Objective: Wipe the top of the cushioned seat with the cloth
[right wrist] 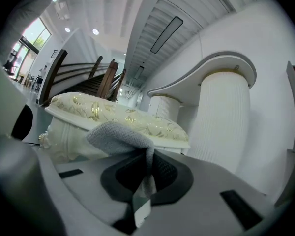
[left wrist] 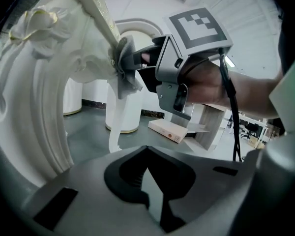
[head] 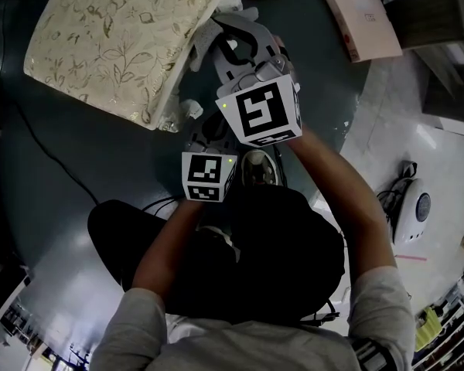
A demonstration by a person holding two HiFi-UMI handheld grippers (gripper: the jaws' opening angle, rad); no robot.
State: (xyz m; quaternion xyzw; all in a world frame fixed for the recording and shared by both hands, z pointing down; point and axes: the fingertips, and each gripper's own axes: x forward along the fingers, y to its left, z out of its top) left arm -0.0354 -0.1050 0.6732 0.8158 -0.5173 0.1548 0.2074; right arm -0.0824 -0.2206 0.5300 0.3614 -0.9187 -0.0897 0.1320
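The cushioned seat (head: 116, 37) has a cream top with a gold leaf pattern and sits at the upper left of the head view. Its top (right wrist: 118, 114) lies just ahead in the right gripper view. My right gripper (right wrist: 145, 181) is shut on a grey cloth (right wrist: 119, 136), which folds up over the jaws. In the head view this gripper (head: 209, 45) is at the seat's right edge. The left gripper view shows the cloth (left wrist: 125, 70) touching the seat's white carved frame (left wrist: 64, 58). My left gripper (left wrist: 150, 181) is shut and empty, lower and nearer me (head: 203, 134).
A pink flat box (head: 359, 18) lies on the dark floor to the upper right. A white appliance (head: 410, 207) stands on the pale floor at the right. A black cable (head: 54, 161) runs left of my legs. White ribbed pillars (right wrist: 219, 117) rise behind the seat.
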